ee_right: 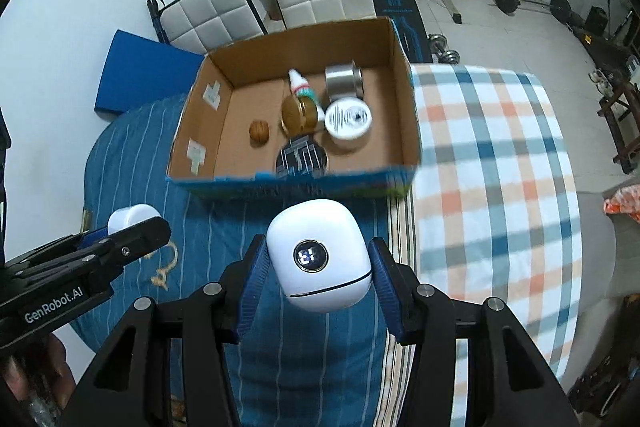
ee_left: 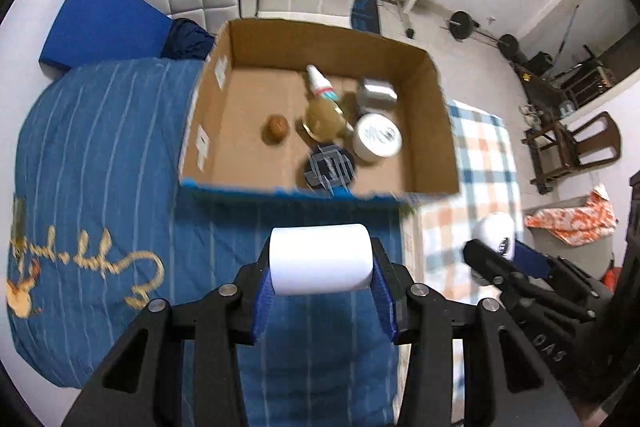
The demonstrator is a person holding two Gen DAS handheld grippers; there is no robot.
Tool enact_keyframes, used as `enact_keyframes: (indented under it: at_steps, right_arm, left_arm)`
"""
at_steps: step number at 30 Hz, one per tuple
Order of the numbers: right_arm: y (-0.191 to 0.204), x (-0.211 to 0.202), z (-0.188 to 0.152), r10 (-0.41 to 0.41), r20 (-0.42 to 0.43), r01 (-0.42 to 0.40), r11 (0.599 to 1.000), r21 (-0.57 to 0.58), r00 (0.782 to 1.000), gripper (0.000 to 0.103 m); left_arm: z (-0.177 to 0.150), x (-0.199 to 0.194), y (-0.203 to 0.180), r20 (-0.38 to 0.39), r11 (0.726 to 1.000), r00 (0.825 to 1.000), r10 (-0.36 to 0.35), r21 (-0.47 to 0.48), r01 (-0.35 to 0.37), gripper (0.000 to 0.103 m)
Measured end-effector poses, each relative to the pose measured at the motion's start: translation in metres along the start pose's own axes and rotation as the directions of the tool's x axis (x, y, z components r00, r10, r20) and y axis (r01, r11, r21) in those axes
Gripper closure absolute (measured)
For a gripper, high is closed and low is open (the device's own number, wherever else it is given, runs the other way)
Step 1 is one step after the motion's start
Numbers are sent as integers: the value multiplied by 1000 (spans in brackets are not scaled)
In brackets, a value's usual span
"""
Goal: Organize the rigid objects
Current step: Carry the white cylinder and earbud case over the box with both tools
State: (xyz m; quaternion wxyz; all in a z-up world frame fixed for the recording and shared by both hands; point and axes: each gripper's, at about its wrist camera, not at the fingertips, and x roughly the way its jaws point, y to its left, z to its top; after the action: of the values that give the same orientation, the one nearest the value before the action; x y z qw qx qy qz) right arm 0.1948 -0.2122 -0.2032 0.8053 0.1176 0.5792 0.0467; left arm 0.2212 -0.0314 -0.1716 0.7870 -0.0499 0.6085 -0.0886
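Currently left gripper (ee_left: 322, 291) pinching white cylinder (ee_left: 320, 259) by its ends; right gripper (ee_right: 318, 287) squeezing rounded white case (ee_right: 318, 255). Cardboard box (ee_left: 436, 99) lying ahead of both. Smooth case possibly slipping from pads; jars (ee_right: 347, 121) crowding box's right side, risking collision on drop.

Your right tool (ee_right: 319, 263) grips a white rounded case (ee_right: 320, 253) with a small round display, above a blue striped bedspread (ee_right: 132, 155). Ahead lies an open cardboard box (ee_right: 404, 115) holding a white tub (ee_right: 347, 121), a metal tin (ee_right: 342, 79) and a brown ball (ee_right: 259, 131). Your left tool (ee_right: 134, 223), at lower left, holds a white cylinder (ee_right: 130, 215).
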Motion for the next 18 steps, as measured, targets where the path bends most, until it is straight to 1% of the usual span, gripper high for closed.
enact_keyframes:
  at_steps: [4, 7, 9, 14, 15, 18]
  right_arm:
    - [-4, 38, 45, -15, -45, 15, 1000, 5, 999, 50]
    - [-9, 74, 72, -57, -91, 58, 998, 10, 994, 50]
    - [-13, 104, 86, -94, -141, 97, 995, 15, 986, 50]
    - [-24, 166, 102, -160, -257, 170, 985, 18, 953, 50]
    - [-28, 180, 104, -166, -288, 180, 983, 22, 943, 50]
    - [-33, 204, 107, -183, -340, 202, 979, 20, 922, 50]
  left_arm:
    - [46, 28, 14, -22, 999, 998, 51, -8, -51, 63]
    - [85, 60, 27, -56, 996, 995, 85, -22, -87, 63]
    - [103, 78, 34, -76, 994, 992, 102, -30, -105, 63]
    - [142, 127, 44, -130, 989, 981, 146, -14, -149, 63]
    - [149, 138, 45, -144, 987, 977, 160, -5, -163, 63]
    - [165, 164, 46, -173, 980, 965, 199, 25, -198, 63]
